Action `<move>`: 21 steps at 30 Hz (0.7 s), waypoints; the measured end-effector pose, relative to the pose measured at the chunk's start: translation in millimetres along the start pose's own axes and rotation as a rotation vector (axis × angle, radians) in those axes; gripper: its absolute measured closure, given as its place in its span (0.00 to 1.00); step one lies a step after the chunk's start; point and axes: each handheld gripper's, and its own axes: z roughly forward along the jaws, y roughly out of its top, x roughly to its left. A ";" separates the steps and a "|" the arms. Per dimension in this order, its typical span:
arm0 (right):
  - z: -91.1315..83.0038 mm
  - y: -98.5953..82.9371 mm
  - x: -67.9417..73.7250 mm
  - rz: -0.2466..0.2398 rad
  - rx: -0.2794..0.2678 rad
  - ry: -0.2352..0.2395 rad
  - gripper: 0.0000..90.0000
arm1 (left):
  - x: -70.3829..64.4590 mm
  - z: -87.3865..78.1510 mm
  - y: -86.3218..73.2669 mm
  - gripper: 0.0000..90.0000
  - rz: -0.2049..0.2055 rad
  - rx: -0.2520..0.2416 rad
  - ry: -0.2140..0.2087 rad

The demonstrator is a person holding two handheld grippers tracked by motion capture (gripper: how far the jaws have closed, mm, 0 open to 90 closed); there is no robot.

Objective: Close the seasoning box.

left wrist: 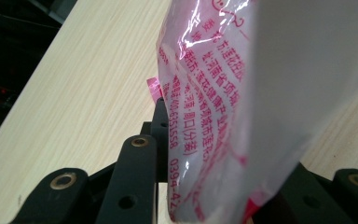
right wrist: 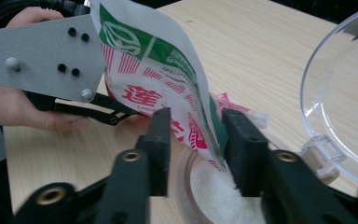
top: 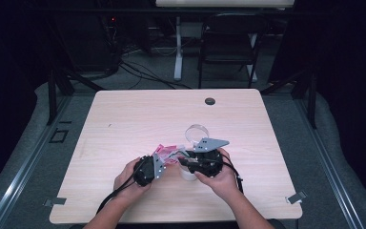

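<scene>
- The right tool (right wrist: 193, 140), at the lower middle of the right gripper view, has its jaws partly apart with the lower edge of the printed plastic bag (right wrist: 168, 88) between them; the right-hand jaw presses on the bag, the left-hand one sits just beside it, so whether the grip is firm cannot be told.
- Just below those jaws stands a round clear container (right wrist: 200, 186) with white granules (right wrist: 214, 193) in it; the bag's bottom corner hangs over its mouth.
- The left tool (left wrist: 200, 154), at the bottom of the left gripper view, is clenched on the same bag (left wrist: 205, 102), which rises between its jaws.
- In the high view both tools (top: 148, 168) (top: 187, 161) meet at the lower middle of the worktop (top: 124, 119), the pink bag (top: 167, 150) between them.
- A clear hinged lid (right wrist: 340, 93) stands open at the right of the frame, just behind the container.
- Farther back, near the worktop's upper edge, sits a dark round grommet (top: 210, 101).
</scene>
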 end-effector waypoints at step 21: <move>-11.9 3.0 -6.0 0.039 -0.082 -0.008 0.55 | 14.5 1.5 -8.3 0.83 -0.133 -0.042 -0.065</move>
